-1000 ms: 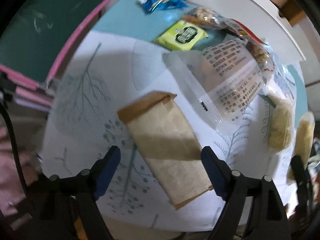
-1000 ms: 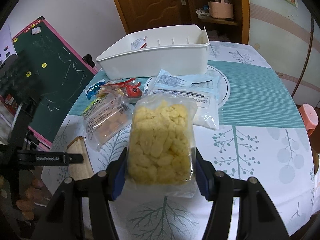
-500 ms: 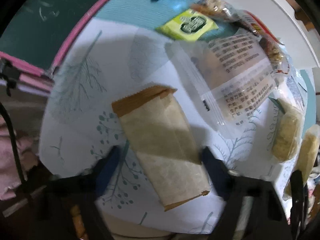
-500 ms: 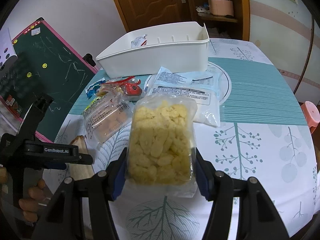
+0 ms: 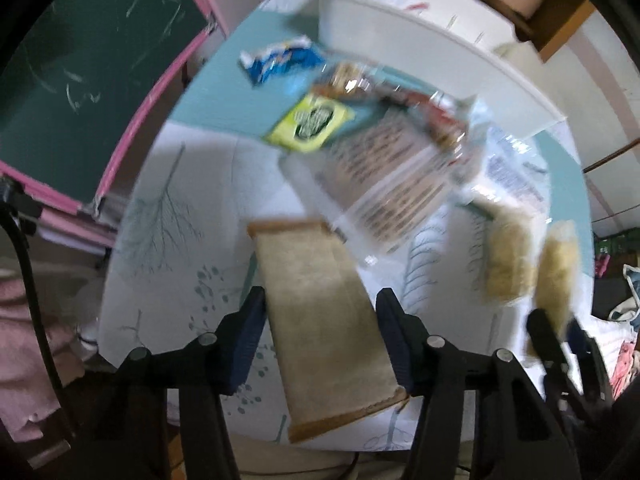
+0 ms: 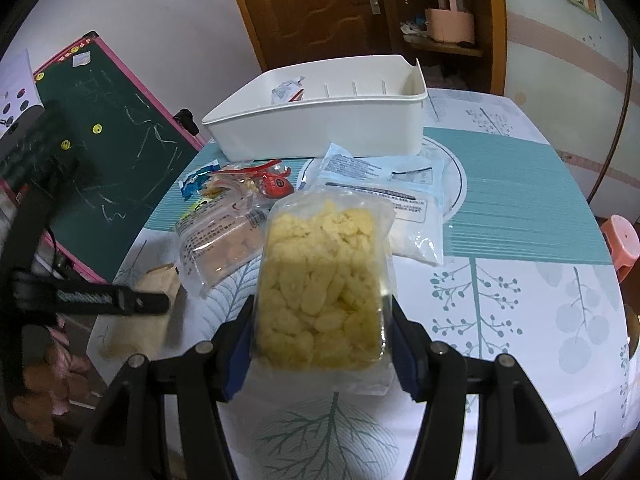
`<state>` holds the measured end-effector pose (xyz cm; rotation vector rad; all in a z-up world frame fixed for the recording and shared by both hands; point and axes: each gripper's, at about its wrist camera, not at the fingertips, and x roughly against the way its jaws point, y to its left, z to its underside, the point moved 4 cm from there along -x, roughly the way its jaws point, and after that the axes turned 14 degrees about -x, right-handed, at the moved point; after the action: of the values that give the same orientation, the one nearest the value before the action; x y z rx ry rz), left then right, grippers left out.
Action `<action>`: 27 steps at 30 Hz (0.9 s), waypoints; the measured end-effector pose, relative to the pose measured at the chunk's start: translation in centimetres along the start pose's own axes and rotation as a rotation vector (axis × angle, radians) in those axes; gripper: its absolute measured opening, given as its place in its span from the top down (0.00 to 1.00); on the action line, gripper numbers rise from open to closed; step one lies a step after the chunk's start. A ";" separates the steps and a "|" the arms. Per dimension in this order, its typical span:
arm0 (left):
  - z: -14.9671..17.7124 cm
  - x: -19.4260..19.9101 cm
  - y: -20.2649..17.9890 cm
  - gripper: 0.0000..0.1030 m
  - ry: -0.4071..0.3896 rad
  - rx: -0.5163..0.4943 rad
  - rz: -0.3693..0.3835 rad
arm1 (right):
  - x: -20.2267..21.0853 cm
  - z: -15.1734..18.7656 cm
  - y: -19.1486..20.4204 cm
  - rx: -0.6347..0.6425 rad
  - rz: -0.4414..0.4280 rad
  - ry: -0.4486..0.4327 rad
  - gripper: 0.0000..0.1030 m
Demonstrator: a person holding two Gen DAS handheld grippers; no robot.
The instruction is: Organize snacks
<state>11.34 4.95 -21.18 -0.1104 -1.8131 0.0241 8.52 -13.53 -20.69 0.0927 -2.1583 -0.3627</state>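
Round surface (image 6: 520, 320) with white-and-teal tree-print cloth fills most of both views. Green chalkboard with pink frame (image 6: 120, 140) leans at left of the right wrist view, upper left in the left wrist view. Long white plastic bin (image 6: 320, 128) sits at the far side of the surface, top centre, one small packet inside. In front of it, two flat white-and-blue pouches (image 6: 384, 184), overlapping. Clear bag of yellow puffed snacks (image 6: 324, 288), centre of the right wrist view, stands between the right tongs (image 6: 322, 344); both blue pads press its sides, gripped, bottom edge near the cloth. Clear printed bag with orange-brown pieces (image 6: 220, 240) lies left of it. Flat brown kraft-paper bag (image 5: 324, 320), lower centre of the left wrist view, lies between the left tongs (image 5: 320, 332); jaws closing, both pads at its edges, firm contact unclear through blur. Behind: red-and-clear snack packet (image 6: 260, 184), yellow-green wrapped packet (image 5: 312, 124), blue-and-white wrapper (image 5: 280, 60), all near the bin's left end. Second bag of yellow puffs (image 5: 508, 264) at right of the left wrist view, blurred.
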 end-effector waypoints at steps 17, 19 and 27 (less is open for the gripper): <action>-0.7 1.6 0.8 0.94 -0.055 -0.052 0.076 | 0.6 -0.5 1.3 0.029 -0.005 -0.013 0.42; -0.8 2.3 0.6 0.94 -0.054 -0.052 0.093 | 1.0 -0.8 1.6 0.034 -0.015 -0.022 0.42; -2.9 8.3 -1.0 1.00 -0.159 -0.120 0.125 | 3.3 -3.6 3.4 0.057 -0.067 -0.077 0.42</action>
<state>12.09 4.57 -12.41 -0.3146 -1.9644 0.0125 9.82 -11.77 -15.17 0.1867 -2.2461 -0.3481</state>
